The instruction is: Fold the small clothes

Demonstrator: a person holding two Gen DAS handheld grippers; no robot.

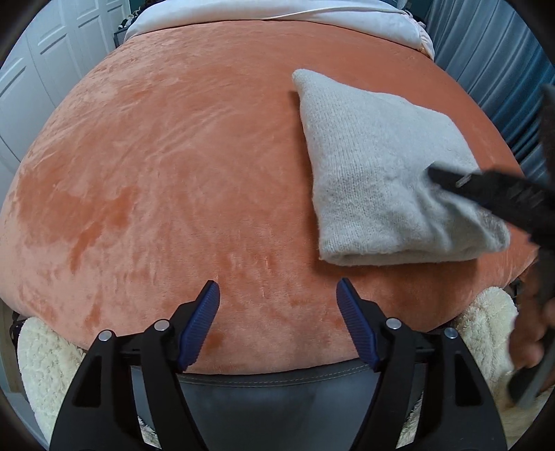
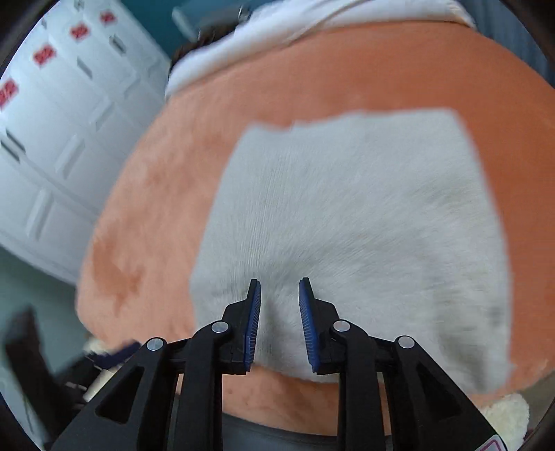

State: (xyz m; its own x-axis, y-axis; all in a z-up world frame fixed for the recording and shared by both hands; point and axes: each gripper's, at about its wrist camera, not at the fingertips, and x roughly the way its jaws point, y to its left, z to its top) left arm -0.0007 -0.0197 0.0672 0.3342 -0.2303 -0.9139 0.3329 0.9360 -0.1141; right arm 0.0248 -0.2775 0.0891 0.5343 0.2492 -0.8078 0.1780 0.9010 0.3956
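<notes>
The right claw [image 2: 279, 288], fingers slightly apart and holding nothing, sits over the near edge of a folded grey knit garment [image 1: 378, 173] lying on an orange plush blanket [image 1: 173, 166], while the left claw [image 1: 277, 295] gapes wide beside it.

Folded knit [image 1: 378, 173] on blanket [image 1: 173, 166], right of centre, R gripper [image 2: 279, 288] over its near edge, L gripper [image 1: 277, 295] over blanket to knit's left, sheet [image 1: 277, 17] behind blanket, doors [image 1: 41, 69] far left
</notes>
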